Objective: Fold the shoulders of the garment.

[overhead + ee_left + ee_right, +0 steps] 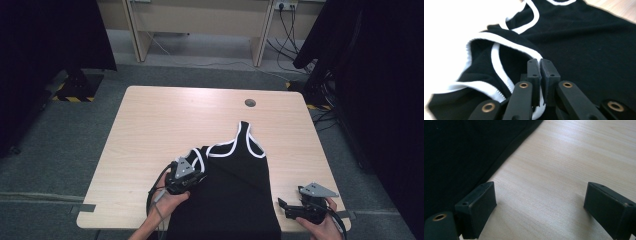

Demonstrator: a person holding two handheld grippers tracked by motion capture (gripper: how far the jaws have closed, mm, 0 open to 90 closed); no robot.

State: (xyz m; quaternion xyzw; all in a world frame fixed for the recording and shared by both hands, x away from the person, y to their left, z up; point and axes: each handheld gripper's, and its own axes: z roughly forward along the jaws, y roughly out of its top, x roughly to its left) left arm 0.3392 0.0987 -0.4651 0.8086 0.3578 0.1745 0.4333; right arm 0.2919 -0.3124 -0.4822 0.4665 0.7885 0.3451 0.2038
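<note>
Tank top (240, 180), pinched at its white trim by the left hand-held gripper (540, 65), may slip free or bunch while the right hand-held gripper (539, 202) hovers wide over the surface (564, 170).

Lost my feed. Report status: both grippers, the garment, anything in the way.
Left gripper shut on tank top white trim, left armhole. Right gripper open over bare table, beside the top's right edge. Nothing in the way.
</note>
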